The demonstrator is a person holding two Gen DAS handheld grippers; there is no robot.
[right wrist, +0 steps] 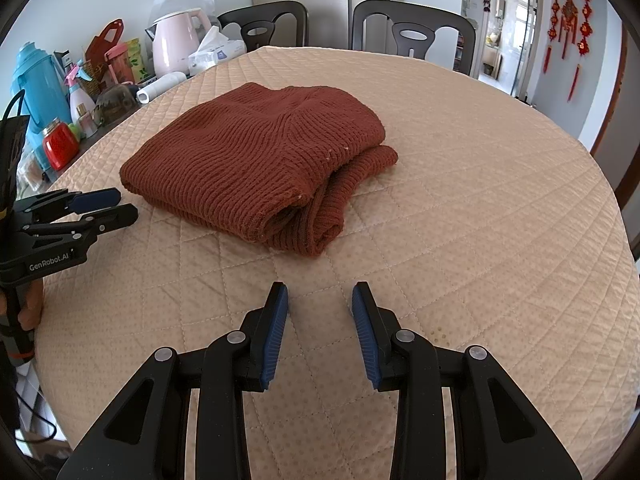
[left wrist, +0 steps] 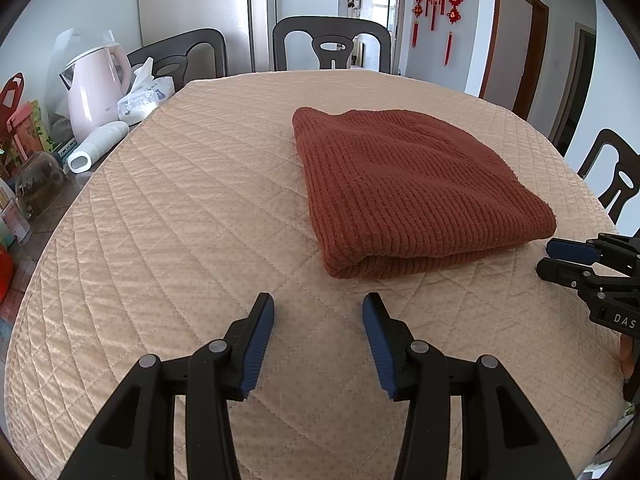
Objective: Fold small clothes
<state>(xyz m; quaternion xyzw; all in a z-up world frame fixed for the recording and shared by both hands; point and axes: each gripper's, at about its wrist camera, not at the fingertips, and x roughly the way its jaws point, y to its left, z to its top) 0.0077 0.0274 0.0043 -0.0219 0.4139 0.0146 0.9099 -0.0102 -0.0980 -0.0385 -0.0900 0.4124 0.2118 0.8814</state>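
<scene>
A rust-red knitted sweater (left wrist: 404, 188) lies folded in a thick block on the beige quilted tablecloth (left wrist: 180, 220). It also shows in the right wrist view (right wrist: 256, 160), with its layered edges facing me. My left gripper (left wrist: 319, 304) is open and empty, a short way in front of the sweater's near edge. It also shows in the right wrist view (right wrist: 120, 204), beside the sweater's left corner. My right gripper (right wrist: 320, 294) is open and empty, in front of the sweater. It also shows in the left wrist view (left wrist: 544, 256), by the sweater's right corner.
A pink kettle (left wrist: 96, 88), a tissue pack (left wrist: 144, 96), a white cylinder (left wrist: 98, 146), jars and a blue thermos (right wrist: 38, 92) crowd the table's left side. Dark chairs (left wrist: 332, 42) stand at the far edge and at the right (left wrist: 616, 176).
</scene>
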